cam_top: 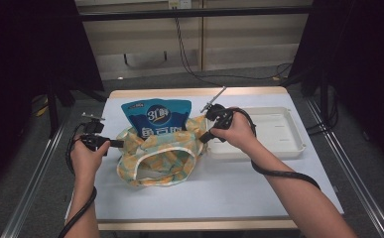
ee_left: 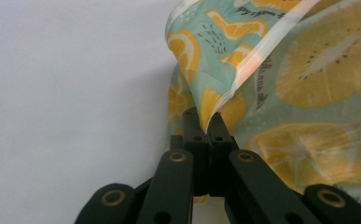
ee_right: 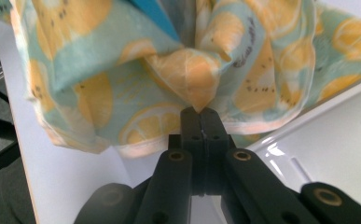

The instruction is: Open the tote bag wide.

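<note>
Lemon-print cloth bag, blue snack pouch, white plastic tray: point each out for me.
Lemon-print cloth bag [cam_top: 162, 163]: high view, on its front rim.
Blue snack pouch [cam_top: 156, 117]: high view, on its printed face above the bag.
White plastic tray [cam_top: 279, 130]: high view, on its bare floor.

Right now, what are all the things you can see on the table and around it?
fabric bag: one, pale green with yellow lemon slices, middle of the table, mouth held apart at both sides.
blue pouch: one, blue with white lettering, standing in the bag's mouth.
tray: one, white, right of the bag.
table: one, white top with a wood-coloured edge.
black cable: one, hanging behind the table.
left gripper: one, black, jaws shut on the bag's left rim.
right gripper: one, black, jaws shut on a fold of the bag's right rim.
hands: two, left hand and right hand, each holding a gripper.
</note>
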`<state>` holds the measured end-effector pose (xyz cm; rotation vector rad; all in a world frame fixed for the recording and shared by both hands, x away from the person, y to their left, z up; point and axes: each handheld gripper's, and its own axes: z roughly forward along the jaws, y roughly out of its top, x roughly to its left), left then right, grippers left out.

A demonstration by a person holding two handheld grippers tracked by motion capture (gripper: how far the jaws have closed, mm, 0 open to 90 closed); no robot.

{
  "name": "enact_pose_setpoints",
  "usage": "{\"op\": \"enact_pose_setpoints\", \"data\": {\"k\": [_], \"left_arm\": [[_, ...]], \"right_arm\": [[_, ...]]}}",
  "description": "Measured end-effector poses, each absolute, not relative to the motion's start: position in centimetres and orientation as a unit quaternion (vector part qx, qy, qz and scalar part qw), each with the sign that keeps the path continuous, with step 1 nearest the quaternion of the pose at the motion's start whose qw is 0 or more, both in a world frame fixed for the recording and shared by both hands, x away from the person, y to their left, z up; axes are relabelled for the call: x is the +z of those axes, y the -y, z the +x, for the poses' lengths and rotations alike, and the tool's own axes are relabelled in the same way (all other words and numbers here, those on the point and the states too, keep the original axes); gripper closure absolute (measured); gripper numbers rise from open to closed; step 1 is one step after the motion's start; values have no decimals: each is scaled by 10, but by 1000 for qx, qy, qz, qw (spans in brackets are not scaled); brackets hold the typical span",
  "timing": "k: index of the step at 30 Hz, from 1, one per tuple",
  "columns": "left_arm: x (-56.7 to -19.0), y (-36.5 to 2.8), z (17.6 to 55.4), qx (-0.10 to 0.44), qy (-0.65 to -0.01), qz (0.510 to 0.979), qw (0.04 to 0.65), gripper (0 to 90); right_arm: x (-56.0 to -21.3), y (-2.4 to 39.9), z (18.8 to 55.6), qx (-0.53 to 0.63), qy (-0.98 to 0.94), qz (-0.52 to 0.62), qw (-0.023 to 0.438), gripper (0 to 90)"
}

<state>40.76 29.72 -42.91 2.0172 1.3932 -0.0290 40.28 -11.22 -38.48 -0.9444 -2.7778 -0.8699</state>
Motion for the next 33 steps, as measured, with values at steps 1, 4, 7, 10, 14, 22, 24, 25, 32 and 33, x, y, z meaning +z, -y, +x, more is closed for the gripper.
{"op": "enact_pose_setpoints", "data": {"k": [1,4,7,10,14,22,24,25,32,33], "left_arm": [[-431,-299,408,-10,-535,776,334,900],[-434,-301,408,-9,-543,772,332,900],[-429,-304,407,0,-541,768,344,894],[-418,-303,402,8,-542,759,361,826],[-403,-302,397,29,-533,763,364,675],[-387,-287,392,25,-506,775,376,498],[-386,-284,392,17,-497,780,380,472],[-386,-284,392,10,-491,782,383,466],[-390,-270,392,-14,-459,801,383,454],[-391,-268,392,-15,-455,803,385,455]], "right_arm": [[-388,114,402,-283,907,-311,41,900],[-399,118,401,-277,906,-317,46,900],[-404,120,400,-274,907,-318,45,900],[-403,121,400,-272,907,-318,44,900],[-402,120,398,-270,908,-318,41,900],[-400,125,400,-272,906,-322,47,900],[-400,126,400,-273,903,-327,47,900],[-400,126,400,-273,903,-327,47,900],[-398,125,399,-274,905,-322,43,900],[-398,125,399,-274,905,-324,44,900]]}}
